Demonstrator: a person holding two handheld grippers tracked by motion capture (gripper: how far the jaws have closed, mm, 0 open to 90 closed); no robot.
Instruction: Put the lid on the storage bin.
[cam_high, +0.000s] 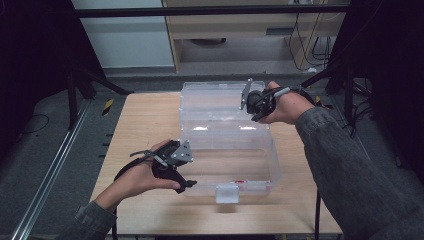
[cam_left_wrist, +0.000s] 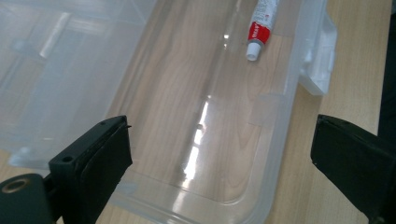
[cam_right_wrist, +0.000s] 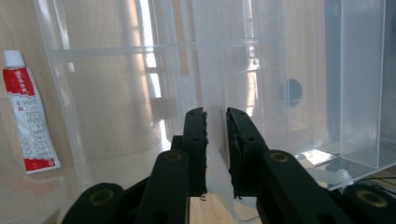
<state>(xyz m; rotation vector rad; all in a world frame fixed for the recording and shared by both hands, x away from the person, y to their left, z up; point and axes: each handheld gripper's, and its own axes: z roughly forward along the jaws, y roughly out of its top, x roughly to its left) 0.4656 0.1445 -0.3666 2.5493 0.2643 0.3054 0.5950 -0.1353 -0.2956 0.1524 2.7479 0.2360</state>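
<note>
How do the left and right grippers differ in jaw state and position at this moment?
The left gripper has its jaws spread wide, while the right gripper has them nearly closed on the raised lid. The left gripper sits at the clear box's near left corner; the right one is at the far side. Both are hand-held with black jaws.

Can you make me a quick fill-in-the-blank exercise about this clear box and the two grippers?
1. The right gripper is closed on the box's ____.
2. The left gripper's fingers are ____.
3. Inside the box lies a red and white ____.

Missing words: lid; open; tube
</note>
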